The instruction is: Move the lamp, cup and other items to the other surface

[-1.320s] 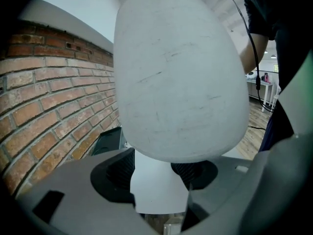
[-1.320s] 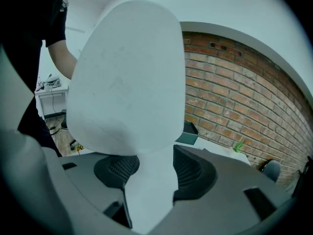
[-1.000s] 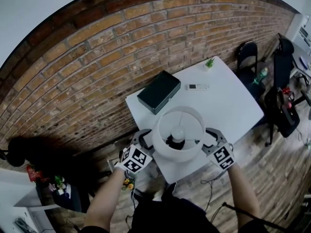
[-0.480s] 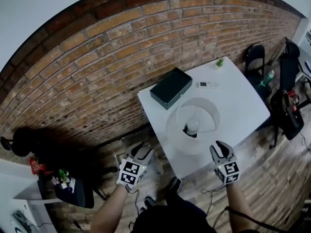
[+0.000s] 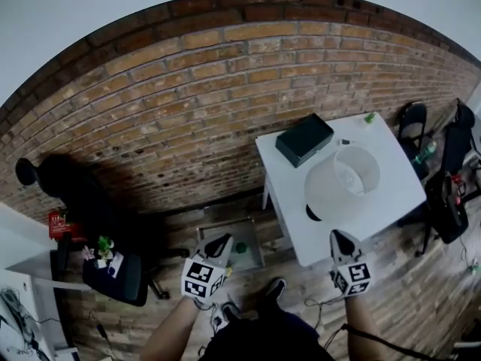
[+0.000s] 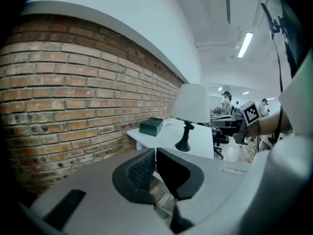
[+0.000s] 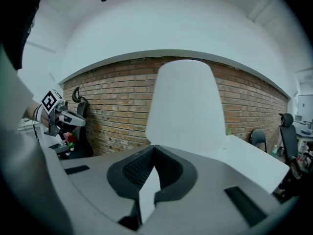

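The lamp [image 5: 342,183] with its white shade and black foot stands near the front edge of the white table [image 5: 391,194]. Behind it lie a dark green box [image 5: 304,139], a white remote [image 5: 347,142] and a tiny potted plant [image 5: 369,116]. My left gripper [image 5: 221,242] hangs over the wooden floor, left of the table. My right gripper [image 5: 337,237] is just off the table's front edge. Both have just been closing, with nothing between the jaws. In the left gripper view the pads meet [image 6: 155,153], the lamp [image 6: 191,106] beyond. In the right gripper view the shade [image 7: 185,102] rises behind the shut gripper [image 7: 153,148].
A brick wall [image 5: 188,104] runs behind the table. Black chairs [image 5: 451,171] and a green bottle [image 5: 425,151] crowd its right side. At lower left are another white surface [image 5: 30,265], a black chair [image 5: 116,277] and small colourful items [image 5: 101,247]. A low grey stand [image 5: 252,235] sits on the floor.
Both grippers were open at the sides of the lamp shade; they have pulled back from it toward me and shut empty. The lamp stays on the table. The view swung left.
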### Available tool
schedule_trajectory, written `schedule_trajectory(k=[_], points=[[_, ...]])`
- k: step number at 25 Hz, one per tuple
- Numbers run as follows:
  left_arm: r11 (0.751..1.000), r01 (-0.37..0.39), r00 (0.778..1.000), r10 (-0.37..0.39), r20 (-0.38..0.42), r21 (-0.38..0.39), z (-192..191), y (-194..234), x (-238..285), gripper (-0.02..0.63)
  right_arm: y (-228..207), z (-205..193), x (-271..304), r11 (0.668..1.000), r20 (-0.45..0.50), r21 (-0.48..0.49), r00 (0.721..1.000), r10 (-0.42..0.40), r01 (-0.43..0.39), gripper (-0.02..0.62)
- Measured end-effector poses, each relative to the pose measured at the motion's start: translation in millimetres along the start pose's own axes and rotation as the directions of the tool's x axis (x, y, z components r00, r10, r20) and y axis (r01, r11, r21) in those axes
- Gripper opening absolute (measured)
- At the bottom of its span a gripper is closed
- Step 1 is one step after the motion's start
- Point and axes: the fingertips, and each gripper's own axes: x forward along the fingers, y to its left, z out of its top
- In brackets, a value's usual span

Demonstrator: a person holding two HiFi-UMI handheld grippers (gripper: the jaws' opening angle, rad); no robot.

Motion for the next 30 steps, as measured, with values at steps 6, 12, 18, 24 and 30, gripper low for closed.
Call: schedule_trajectory(k=[6, 12, 18, 24, 30], points=[[0.999, -0.035, 0.997, 0.036, 0.063, -0.019, -10.0, 27.6, -73.6, 0.014, 91.9, 26.4, 3.7, 0.991, 0.006, -0.087, 0.994, 0.105, -0.104, 0.006], [0.996, -0.056, 0.998, 0.058, 0.024, -0.075, -67.3, 46.1, -138.0, 0.015, 179.8, 17.0, 3.7, 0.970, -0.039, -0.159, 0.983, 0.181, -0.184, 0.021], [0.988, -0.081, 0.996, 0.077, -0.032, -0.130, -117.6, 58.4, -177.9, 0.015, 239.3, -12.2, 20.2, 0.932, -0.157, -0.231, 0.956, 0.249, -0.281, 0.116], [0.973, -0.131, 0.987, 0.110, -0.114, -0.190, -158.3, 62.3, -191.4, 0.028, 286.5, -62.9, 61.5, 0.864, -0.256, -0.277, 0.899, 0.356, -0.421, 0.173], [0.944, -0.234, 0.956, 0.180, -0.230, -0.234, -199.5, 69.3, -174.7, 0.133, 315.6, -145.7, 117.3, 0.790, -0.381, -0.266, 0.813, 0.441, -0.553, 0.198]])
